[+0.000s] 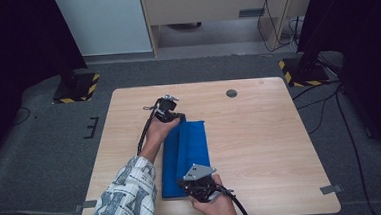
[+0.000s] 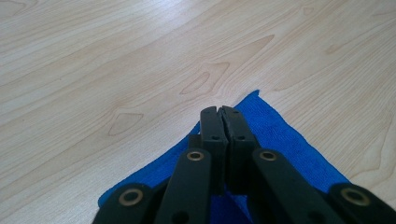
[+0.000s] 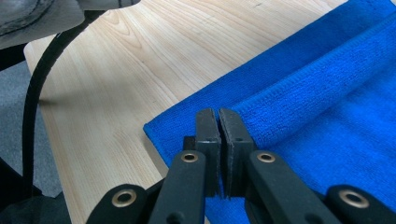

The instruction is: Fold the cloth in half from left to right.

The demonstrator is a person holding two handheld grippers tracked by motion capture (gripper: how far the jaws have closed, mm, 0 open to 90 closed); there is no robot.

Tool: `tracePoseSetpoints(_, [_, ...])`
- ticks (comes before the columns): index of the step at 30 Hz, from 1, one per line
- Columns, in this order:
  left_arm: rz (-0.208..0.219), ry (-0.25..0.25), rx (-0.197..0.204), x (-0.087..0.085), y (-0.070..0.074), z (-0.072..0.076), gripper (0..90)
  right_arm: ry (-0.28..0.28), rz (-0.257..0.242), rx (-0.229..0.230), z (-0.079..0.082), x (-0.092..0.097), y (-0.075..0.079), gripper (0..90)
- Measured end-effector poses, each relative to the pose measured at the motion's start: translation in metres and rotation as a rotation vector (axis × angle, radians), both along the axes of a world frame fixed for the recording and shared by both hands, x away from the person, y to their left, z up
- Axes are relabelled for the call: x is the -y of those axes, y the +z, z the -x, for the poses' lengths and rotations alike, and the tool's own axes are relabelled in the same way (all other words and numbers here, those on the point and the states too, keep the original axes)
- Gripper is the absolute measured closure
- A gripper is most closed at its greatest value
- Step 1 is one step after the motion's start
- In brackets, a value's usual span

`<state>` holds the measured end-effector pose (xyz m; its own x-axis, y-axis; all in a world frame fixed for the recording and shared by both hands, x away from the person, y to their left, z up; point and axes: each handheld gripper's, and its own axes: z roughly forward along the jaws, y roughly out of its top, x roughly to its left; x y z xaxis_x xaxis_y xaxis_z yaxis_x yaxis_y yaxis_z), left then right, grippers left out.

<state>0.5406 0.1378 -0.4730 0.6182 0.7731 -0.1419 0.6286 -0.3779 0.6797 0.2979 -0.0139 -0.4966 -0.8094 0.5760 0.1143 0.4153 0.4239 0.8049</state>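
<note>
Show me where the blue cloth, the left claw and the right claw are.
blue cloth (image 1: 196, 139): high view, flat upper layer.
left claw (image 2: 222, 112): left gripper view, tips of the closed jaws.
right claw (image 3: 218, 114): right gripper view, tips of the closed jaws.

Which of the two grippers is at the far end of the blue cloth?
The left gripper: it sits at the far end of the blue cloth, toward the table's middle. The right gripper works the near end, close to the table's front edge.

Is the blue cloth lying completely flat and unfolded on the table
No. In the right gripper view the blue cloth has one edge folded over onto itself, forming a raised layer.
</note>
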Motion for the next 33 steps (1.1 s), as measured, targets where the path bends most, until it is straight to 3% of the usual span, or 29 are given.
tracePoseSetpoints(10, [0.01, 0.003, -0.007, 0.005, -0.002, -0.002, 88.0, -0.016, -0.001, 0.003, -0.001, 0.011, 0.002, 87.6])
tracePoseSetpoints(20, [0.01, 0.008, -0.023, 0.015, -0.008, -0.006, 87.9, -0.04, 0.012, -0.024, -0.001, 0.029, -0.005, 87.5])
tracePoseSetpoints(33, [0.005, -0.033, -0.021, 0.034, -0.01, -0.005, 87.8, -0.044, 0.018, -0.04, 0.0, 0.039, -0.011, 87.4])
